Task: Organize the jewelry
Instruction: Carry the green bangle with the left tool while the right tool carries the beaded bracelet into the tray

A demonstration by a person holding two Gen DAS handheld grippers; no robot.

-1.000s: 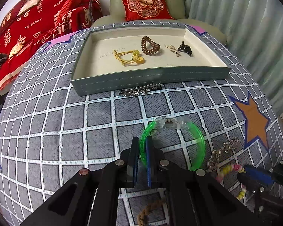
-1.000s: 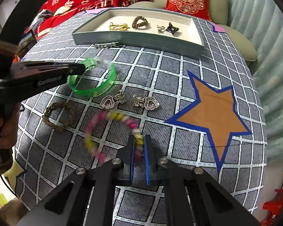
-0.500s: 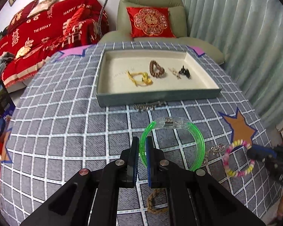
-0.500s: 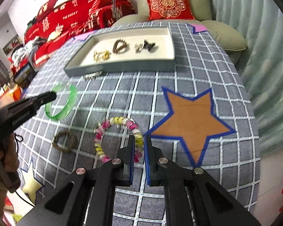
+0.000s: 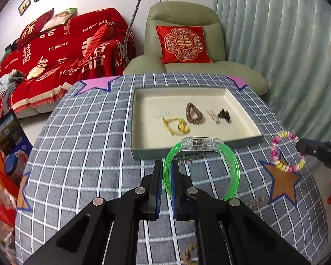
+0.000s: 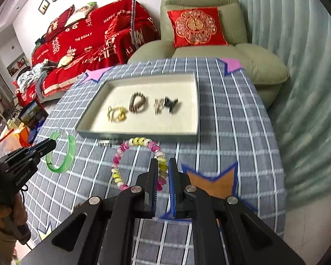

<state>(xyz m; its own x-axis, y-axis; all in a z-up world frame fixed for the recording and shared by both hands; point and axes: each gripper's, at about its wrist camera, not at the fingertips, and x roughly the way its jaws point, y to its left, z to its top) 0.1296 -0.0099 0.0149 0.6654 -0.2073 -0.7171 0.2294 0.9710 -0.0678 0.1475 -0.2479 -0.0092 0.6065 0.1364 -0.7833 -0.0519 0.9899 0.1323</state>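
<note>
The red sofa throw (image 5: 61, 50) reads "HAPPY WEDDING" and "THE BIGDAY".

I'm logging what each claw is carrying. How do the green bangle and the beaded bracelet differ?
The green bangle is one rigid translucent band with a clear clasp; the beaded bracelet is a ring of separate pink, yellow and white beads. The bangle sits in the left claw, the bracelet in the right claw. Both are pinched by their rims, lifted off the table short of the tray.

Green bangle (image 5: 229, 165) and pink-yellow bead bracelet (image 6: 139, 142) held above the table — 4 pieces lie in the tray (image 5: 143, 152)
</note>
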